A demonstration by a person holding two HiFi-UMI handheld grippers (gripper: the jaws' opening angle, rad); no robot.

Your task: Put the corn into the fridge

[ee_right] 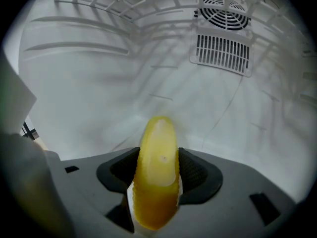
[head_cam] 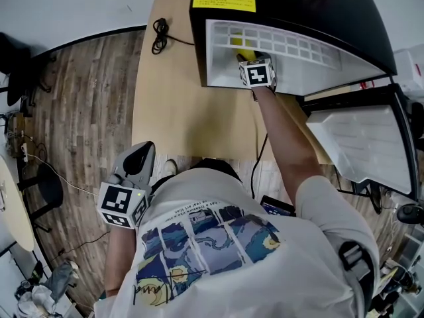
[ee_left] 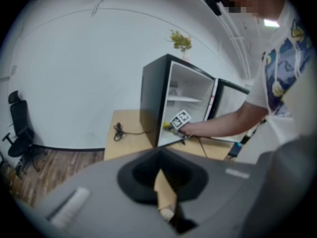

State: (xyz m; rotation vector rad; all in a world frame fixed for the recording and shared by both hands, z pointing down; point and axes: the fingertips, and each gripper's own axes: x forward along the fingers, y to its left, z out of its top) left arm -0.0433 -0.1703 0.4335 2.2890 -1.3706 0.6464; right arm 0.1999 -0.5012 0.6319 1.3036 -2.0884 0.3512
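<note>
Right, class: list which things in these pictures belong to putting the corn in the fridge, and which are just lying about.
Belong to the job:
corn, clamped in the right gripper
open fridge

Just lying about:
coiled black cable on the wooden table
office chair
plant on top of the fridge
left gripper, shut and idle

The corn is showing a smooth, glossy yellow surface, the fridge is presenting a smooth white plastic lining, and the table is showing matt pale wood.
</note>
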